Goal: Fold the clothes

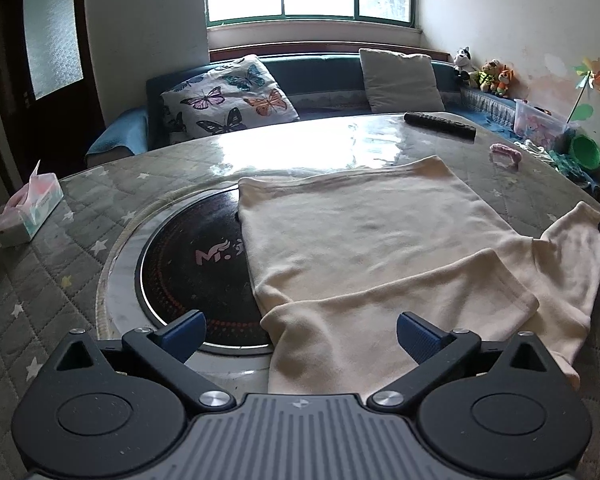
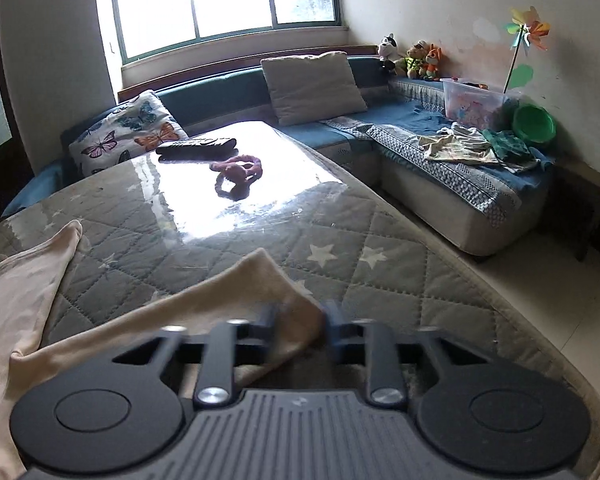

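Note:
A cream shirt (image 1: 360, 232) lies flat on the quilted table (image 1: 60, 280), partly over a round black hob (image 1: 192, 264). One sleeve (image 1: 420, 292) is folded across its near part. My left gripper (image 1: 300, 322) hovers over the shirt's near edge, open wide, with nothing between its fingers. The other sleeve (image 2: 220, 300) stretches out to the right from the shirt body (image 2: 16, 304). My right gripper (image 2: 302, 320) is shut on that sleeve's end; its fingers are blurred, with the cuff pinched between them, low over the table.
A tissue box (image 1: 28, 212) sits at the table's left. A black remote (image 2: 198, 147) and a pink ring toy (image 2: 238, 172) lie at the far side. The table's right edge (image 2: 532, 320) drops to tiled floor, with a sofa (image 2: 440, 168) beyond it.

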